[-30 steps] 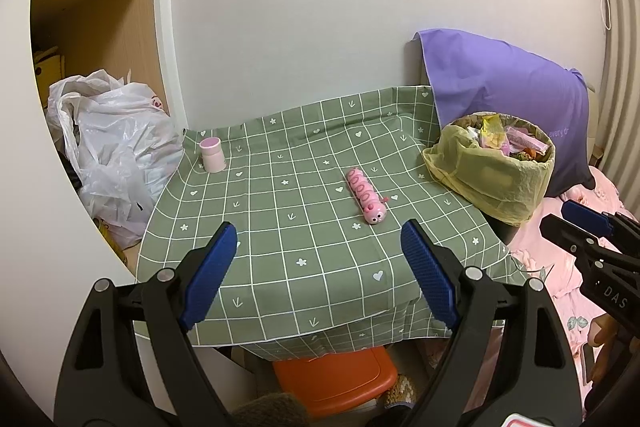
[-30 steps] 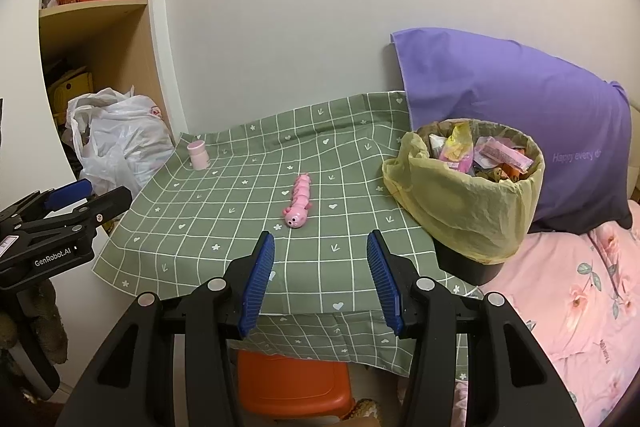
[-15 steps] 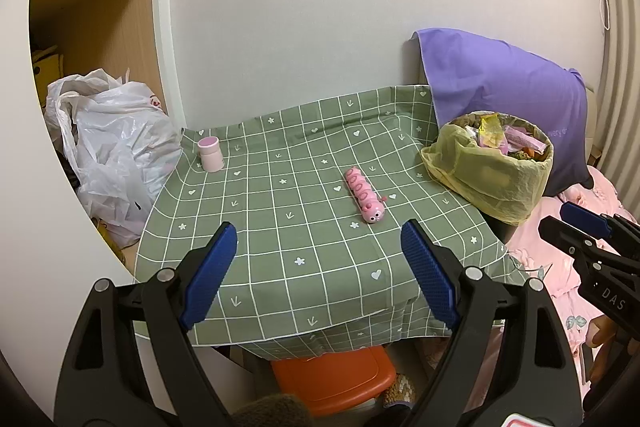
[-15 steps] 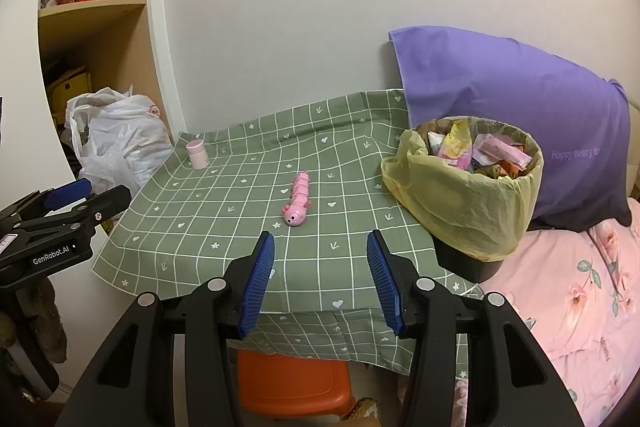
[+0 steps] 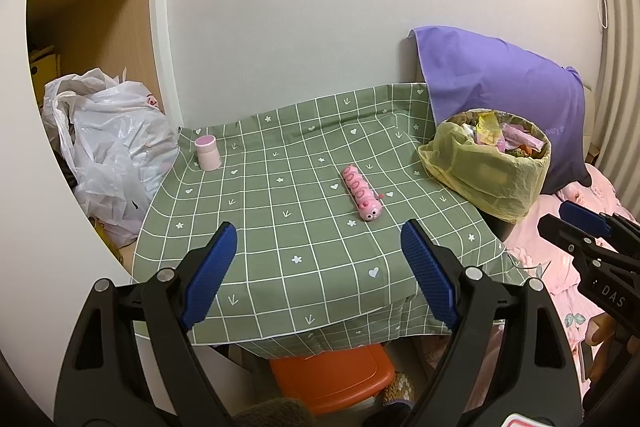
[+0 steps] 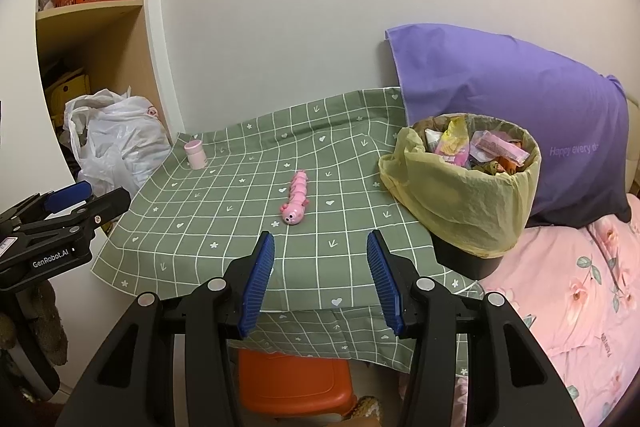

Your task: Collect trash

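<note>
Both grippers are held short of the near edge of the table [image 5: 280, 291], jaws apart and empty: left gripper [image 5: 318, 251], right gripper [image 6: 320, 259]. A pink caterpillar toy [image 6: 296, 203] lies mid-table, toward the right edge, ahead of both grippers. Its long axis runs near-to-far, head toward the near edge, slightly slanted. A full bin [image 6: 464, 195] with a yellow liner stands at the right edge. A small pink cup [image 5: 208, 153] is at the far left corner. The right gripper is judged better lined up on the toy; the jaws would straddle it across its narrow width.
</note>
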`<state>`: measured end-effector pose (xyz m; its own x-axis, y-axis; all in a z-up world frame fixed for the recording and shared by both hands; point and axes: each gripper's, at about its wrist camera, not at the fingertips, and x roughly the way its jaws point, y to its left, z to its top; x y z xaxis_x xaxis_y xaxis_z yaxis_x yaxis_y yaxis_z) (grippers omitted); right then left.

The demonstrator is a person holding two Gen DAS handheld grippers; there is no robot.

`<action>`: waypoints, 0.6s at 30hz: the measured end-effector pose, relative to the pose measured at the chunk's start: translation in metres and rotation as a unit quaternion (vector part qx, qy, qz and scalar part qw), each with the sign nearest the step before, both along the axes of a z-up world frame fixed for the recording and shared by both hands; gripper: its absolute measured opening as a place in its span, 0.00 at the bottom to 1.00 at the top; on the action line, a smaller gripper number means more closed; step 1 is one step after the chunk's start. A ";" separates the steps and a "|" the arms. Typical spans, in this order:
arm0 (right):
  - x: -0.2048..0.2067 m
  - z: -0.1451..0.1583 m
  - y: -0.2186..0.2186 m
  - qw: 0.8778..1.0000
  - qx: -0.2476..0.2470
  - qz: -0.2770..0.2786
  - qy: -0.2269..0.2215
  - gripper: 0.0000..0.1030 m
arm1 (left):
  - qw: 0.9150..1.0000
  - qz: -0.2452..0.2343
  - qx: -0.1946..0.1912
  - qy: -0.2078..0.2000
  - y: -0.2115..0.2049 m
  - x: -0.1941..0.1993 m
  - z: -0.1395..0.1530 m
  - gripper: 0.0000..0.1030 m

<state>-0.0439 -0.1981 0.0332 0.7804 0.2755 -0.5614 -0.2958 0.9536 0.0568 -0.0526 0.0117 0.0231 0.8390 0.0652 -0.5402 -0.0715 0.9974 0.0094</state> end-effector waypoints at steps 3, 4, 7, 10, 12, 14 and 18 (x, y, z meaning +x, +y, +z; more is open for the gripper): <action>0.000 0.000 0.000 1.000 0.000 -0.001 0.000 0.44 | 1.000 0.000 -0.002 0.000 0.001 0.001 0.000 0.78; -0.001 0.000 0.001 1.000 0.000 -0.001 0.000 0.44 | 1.000 0.000 -0.002 -0.001 0.001 0.001 0.000 0.78; 0.000 0.000 0.001 1.000 0.000 -0.002 0.000 0.44 | 1.000 -0.001 -0.003 0.001 0.003 0.002 -0.001 0.78; 0.001 -0.001 0.001 1.000 -0.001 -0.001 0.001 0.44 | 1.000 0.000 -0.008 0.005 0.006 0.004 -0.002 0.78; 0.002 -0.002 0.002 1.000 -0.001 -0.002 0.004 0.44 | 1.000 -0.001 -0.010 0.006 0.007 0.005 -0.003 0.78; 0.003 -0.004 0.002 1.000 -0.001 -0.002 0.006 0.44 | 1.000 -0.002 -0.012 0.006 0.008 0.005 -0.004 0.78; 0.007 -0.010 0.006 1.000 0.001 -0.003 0.016 0.44 | 1.000 -0.001 -0.012 0.009 0.010 0.008 -0.007 0.78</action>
<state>-0.0368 -0.1923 0.0233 0.7633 0.2718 -0.5860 -0.2879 0.9552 0.0680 -0.0448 0.0220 0.0166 0.8293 0.0500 -0.5566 -0.0690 0.9975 -0.0133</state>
